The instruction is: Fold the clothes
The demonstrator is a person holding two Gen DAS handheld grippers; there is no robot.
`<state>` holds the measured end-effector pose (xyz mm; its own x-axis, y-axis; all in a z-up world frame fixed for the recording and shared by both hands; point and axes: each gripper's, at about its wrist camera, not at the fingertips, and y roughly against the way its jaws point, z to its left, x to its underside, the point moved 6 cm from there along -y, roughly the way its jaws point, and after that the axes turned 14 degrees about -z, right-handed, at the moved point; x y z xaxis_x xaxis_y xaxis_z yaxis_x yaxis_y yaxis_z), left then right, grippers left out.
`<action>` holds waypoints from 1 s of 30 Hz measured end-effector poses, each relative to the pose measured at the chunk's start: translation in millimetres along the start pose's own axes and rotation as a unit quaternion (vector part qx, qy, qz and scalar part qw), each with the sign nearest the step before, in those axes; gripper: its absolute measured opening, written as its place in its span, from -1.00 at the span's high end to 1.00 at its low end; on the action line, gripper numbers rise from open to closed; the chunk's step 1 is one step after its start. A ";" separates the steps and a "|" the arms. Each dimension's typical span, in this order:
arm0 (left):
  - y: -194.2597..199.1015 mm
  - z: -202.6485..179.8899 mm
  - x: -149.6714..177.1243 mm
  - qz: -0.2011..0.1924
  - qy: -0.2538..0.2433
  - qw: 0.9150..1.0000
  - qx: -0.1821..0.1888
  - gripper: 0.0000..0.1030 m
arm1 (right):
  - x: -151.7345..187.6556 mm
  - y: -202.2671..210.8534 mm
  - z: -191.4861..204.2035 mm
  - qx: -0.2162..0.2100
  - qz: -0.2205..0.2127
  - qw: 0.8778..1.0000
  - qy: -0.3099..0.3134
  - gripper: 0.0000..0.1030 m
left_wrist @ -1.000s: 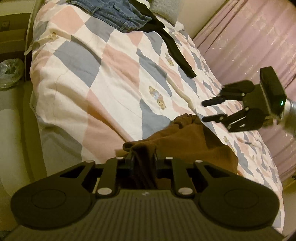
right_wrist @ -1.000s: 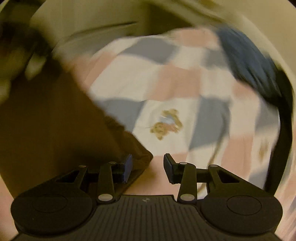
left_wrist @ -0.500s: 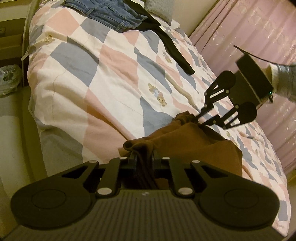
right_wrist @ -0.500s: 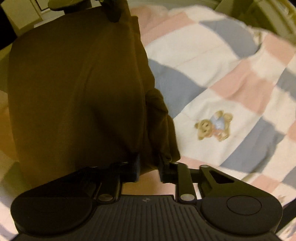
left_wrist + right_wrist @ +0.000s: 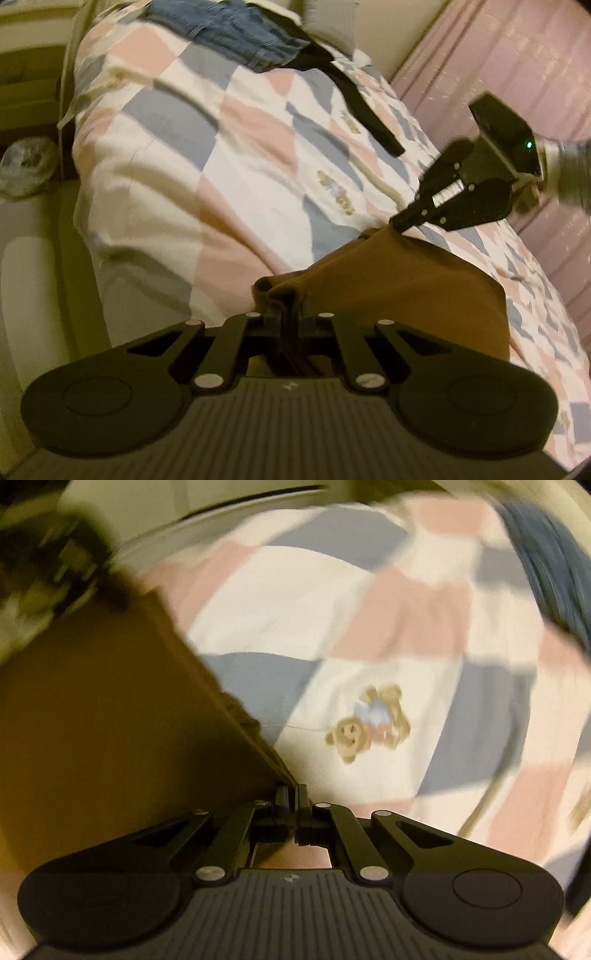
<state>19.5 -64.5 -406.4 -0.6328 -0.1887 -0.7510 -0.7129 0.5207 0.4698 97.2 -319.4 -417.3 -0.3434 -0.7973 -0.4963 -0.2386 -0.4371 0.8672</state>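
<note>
Since half a second before, the right gripper (image 5: 400, 221) had closed on the far corner of the brown garment (image 5: 406, 288) and drawn that edge taut.

From the left wrist view, the left gripper (image 5: 284, 317) had its jaws clamped on a bunched near corner of the garment, which lay spread over the checked quilt (image 5: 177, 155) of the bed. Jeans (image 5: 229, 33) and a black garment (image 5: 362, 107) lay well apart at the head of the bed, beside a pink curtain (image 5: 517, 66). From the right wrist view, blurred by motion, the right gripper (image 5: 291, 797) had its jaws together, pinching the thin edge of the brown garment (image 5: 103, 716), near a teddy bear print (image 5: 369, 723) on the quilt (image 5: 332, 590).
</note>
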 end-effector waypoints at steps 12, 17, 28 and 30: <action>7.3 13.1 -33.3 0.008 0.022 0.996 -0.086 0.58 | 4.0 40.1 -10.8 0.218 -0.041 0.970 -0.096 0.00; 35.8 -30.4 -51.9 -0.018 -0.057 0.997 -0.047 0.67 | 0.0 100.7 46.2 0.166 -0.176 0.959 -0.151 0.35; -3.7 -84.4 1.5 0.038 -0.143 0.989 0.016 0.70 | 25.5 45.8 39.0 0.164 -0.164 0.933 -0.273 0.52; -0.2 -80.5 -2.1 0.034 -0.134 0.990 0.013 0.74 | 33.3 57.1 20.6 0.188 -0.162 0.921 -0.301 0.57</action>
<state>-3.4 -131.3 -367.6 -0.5739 0.0732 -0.8156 -0.6610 0.5466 0.5142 53.4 -362.3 -385.2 -0.6124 -0.2262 -0.7575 -0.6760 -0.3470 0.6501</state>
